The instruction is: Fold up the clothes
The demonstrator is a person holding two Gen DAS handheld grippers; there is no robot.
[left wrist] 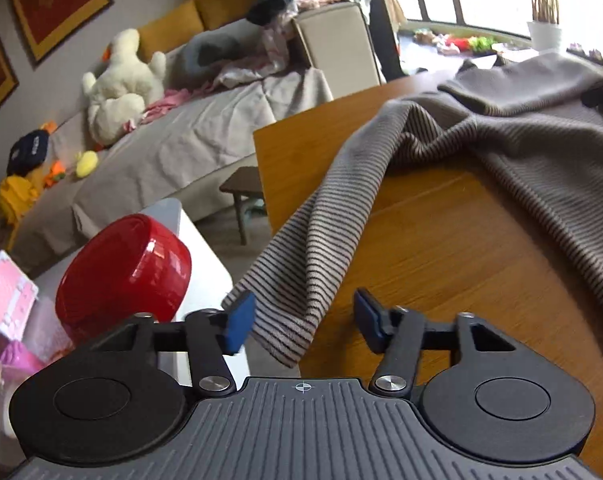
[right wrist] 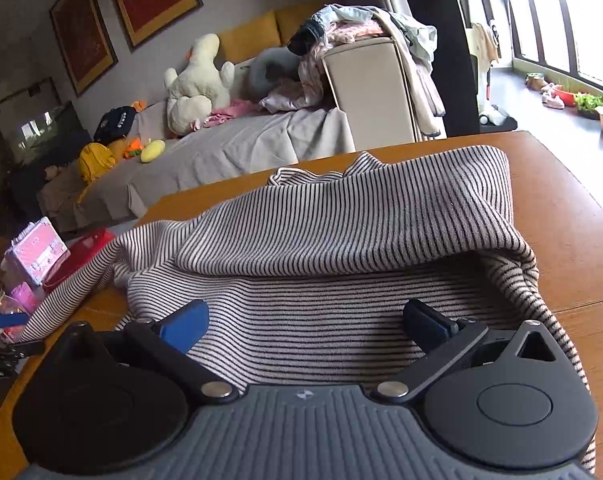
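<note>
The grey-and-dark striped knit garment (right wrist: pixel 341 240) lies rumpled across the brown wooden surface (left wrist: pixel 441 248), with one fold heaped back over the body and a sleeve-like end (left wrist: pixel 301 280) trailing off the near edge beside a glossy red round container (left wrist: pixel 125 272).

Left gripper (left wrist: pixel 301 320): the blue-padded fingers (left wrist: pixel 239 322) stand part-way apart with the hanging striped end between them. The left pad looks close to or brushing the fabric; the right pad stands clear of it, so no grip is made.

Right gripper (right wrist: pixel 305 326): the fingers (right wrist: pixel 187 326) are spread wide, low over the flat lower layer of the garment, holding nothing.

Step in hand, as judged: securing the trailing end in order to draw it back onto the surface and square the piece for folding.

Recommended procedure:
- Centre the hem end between the left fingers before closing, so both layers are caught rather than a single edge.
- Close fully, then lift before pulling, to avoid dragging the fabric against the surface edge.
- Use the right gripper to pin or take the near hem, keeping the body from sliding.
- Keep clear of the red container during the swing.
</note>
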